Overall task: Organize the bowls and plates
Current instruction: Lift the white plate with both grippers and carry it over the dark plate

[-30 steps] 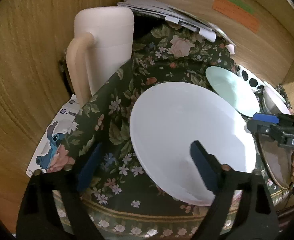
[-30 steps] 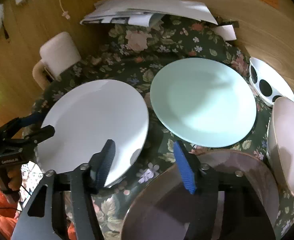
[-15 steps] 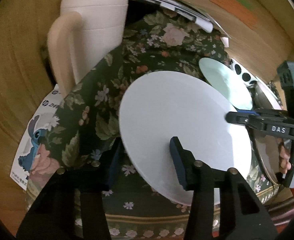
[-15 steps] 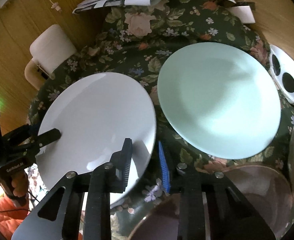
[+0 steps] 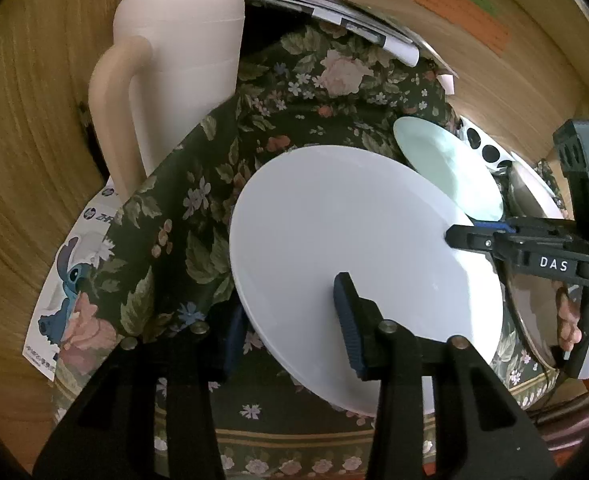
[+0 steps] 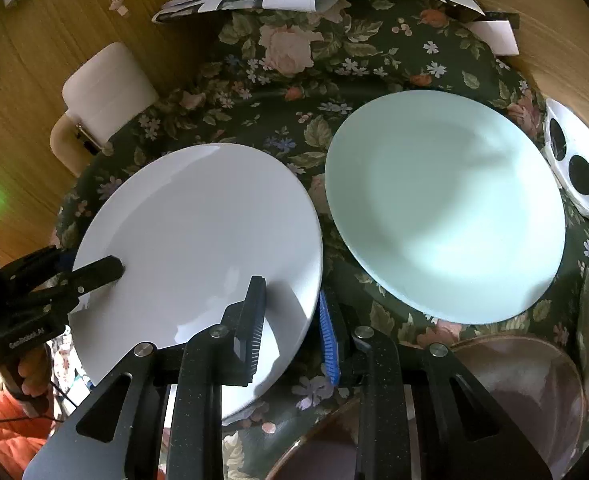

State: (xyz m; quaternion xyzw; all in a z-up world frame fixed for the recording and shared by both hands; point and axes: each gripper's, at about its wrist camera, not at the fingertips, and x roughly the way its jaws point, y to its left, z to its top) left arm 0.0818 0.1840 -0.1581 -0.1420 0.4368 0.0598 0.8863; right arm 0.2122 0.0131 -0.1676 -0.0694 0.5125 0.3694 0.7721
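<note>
White plate [image 5: 358,264] on floral cloth [image 5: 294,92], mint plate [image 6: 446,204] beyond. Since the earlier frame both grippers had closed onto its rim: left gripper [image 5: 290,320] straddling near edge, right gripper [image 6: 290,320] clamped on it.

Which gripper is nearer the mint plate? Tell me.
Right. The right gripper clamps the white plate edge beside the mint plate; the left gripper grips the far edge.
</note>
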